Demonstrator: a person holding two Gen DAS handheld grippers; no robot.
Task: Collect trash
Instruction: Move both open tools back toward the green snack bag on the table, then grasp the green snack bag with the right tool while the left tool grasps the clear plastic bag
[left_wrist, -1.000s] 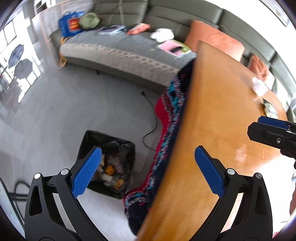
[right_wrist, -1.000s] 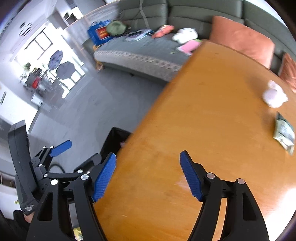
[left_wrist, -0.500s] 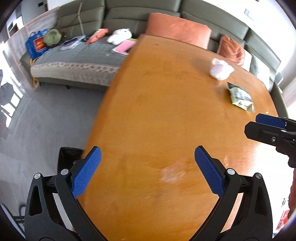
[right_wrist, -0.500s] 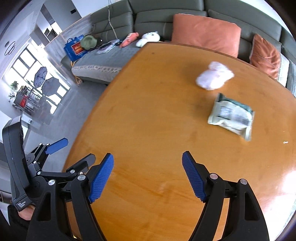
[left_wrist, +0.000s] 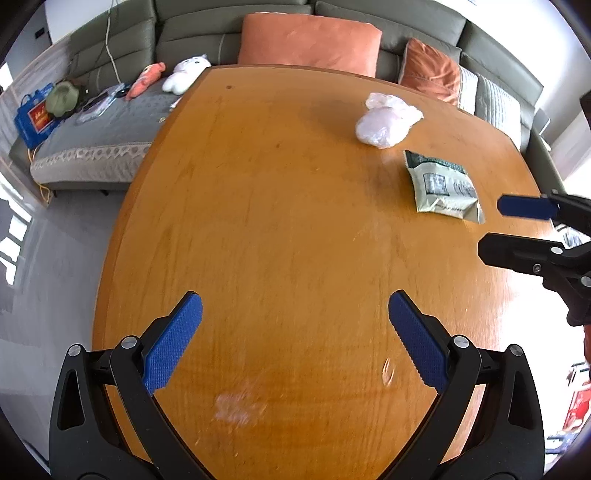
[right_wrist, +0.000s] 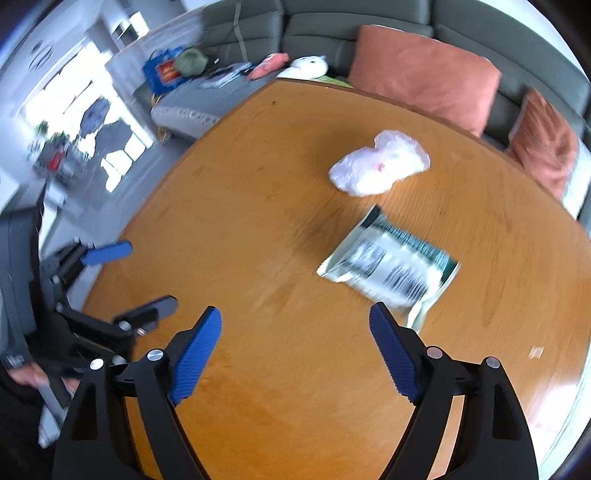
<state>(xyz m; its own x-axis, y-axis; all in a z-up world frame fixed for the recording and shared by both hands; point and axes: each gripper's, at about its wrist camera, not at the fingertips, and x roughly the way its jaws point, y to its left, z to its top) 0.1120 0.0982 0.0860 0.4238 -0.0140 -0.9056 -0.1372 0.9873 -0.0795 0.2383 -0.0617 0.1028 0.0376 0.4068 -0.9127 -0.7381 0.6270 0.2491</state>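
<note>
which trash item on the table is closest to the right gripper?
The green-and-white foil snack packet, lying flat just beyond the open right gripper. The crumpled white plastic bag sits farther away, toward the sofa.

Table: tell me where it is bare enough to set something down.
The table is bare across its near and left parts, from the left gripper up to the far edge by the orange cushion. The far right is taken by the plastic bag and the snack packet.

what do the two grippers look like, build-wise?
Both alike: left gripper and right gripper have black plastic arms with triangular cut-outs, silver pivot screws, and flat blue pads with a fine grid texture. No cables visible.
</note>
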